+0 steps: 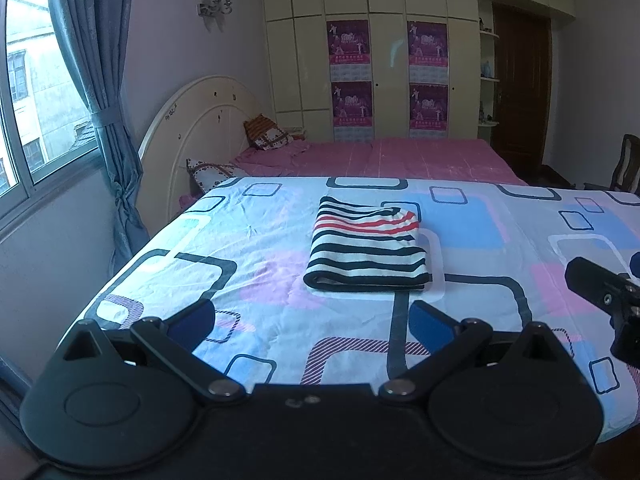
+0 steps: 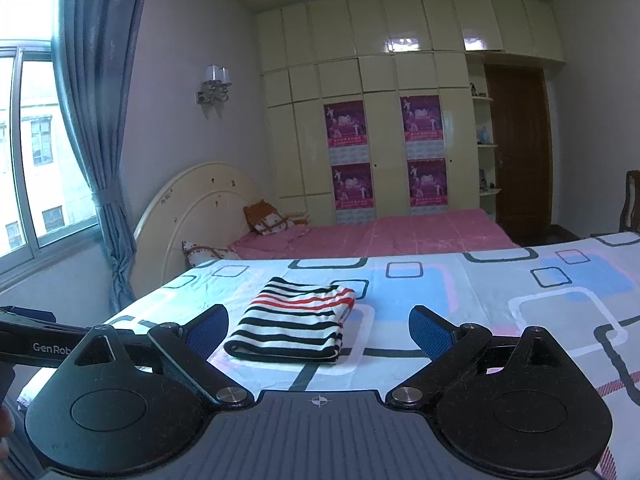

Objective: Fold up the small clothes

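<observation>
A small striped garment (image 1: 366, 246), white with dark and red stripes, lies folded into a flat rectangle on the patterned sheet (image 1: 248, 256). My left gripper (image 1: 314, 322) hovers open just short of its near edge, nothing between its blue pads. In the right wrist view the same folded garment (image 2: 294, 326) sits ahead and slightly left, between the spread fingers of my right gripper (image 2: 318, 330), which is open and holds nothing. The right gripper's body (image 1: 608, 300) shows at the right edge of the left wrist view, and the left gripper's body (image 2: 48, 344) shows at the left edge of the right wrist view.
The work surface is covered by a sheet with blue, pink and dark squares (image 2: 520, 312). Behind it stands a bed with a pink cover (image 1: 384, 158), pillows and a cream headboard (image 1: 200, 128). A window with blue curtains (image 1: 100, 92) is on the left; a wardrobe (image 1: 384, 60) and a brown door (image 1: 520, 84) are at the back.
</observation>
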The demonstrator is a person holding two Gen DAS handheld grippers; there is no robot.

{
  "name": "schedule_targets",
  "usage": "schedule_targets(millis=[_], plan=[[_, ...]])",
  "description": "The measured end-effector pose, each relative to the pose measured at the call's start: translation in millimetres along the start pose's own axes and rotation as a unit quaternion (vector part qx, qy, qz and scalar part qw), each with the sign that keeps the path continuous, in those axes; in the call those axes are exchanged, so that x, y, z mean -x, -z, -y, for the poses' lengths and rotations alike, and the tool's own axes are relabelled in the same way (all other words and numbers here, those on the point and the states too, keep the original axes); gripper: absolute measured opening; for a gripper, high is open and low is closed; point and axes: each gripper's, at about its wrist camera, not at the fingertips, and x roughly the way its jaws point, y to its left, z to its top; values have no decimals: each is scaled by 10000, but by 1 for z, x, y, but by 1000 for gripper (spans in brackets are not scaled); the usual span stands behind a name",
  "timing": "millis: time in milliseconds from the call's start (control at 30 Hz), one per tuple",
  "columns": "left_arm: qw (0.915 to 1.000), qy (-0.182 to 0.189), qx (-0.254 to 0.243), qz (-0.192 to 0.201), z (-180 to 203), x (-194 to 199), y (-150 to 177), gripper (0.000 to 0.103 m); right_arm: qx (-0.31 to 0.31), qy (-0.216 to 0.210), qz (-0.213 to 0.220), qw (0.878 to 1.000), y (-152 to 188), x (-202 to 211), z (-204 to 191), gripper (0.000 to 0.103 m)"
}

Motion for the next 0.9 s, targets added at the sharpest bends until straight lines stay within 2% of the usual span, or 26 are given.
schedule_targets(millis=[900], plan=[[9998, 61, 6, -209, 0, -26, -5, 103, -12, -38, -197, 9998, 0, -24, 2, 96]])
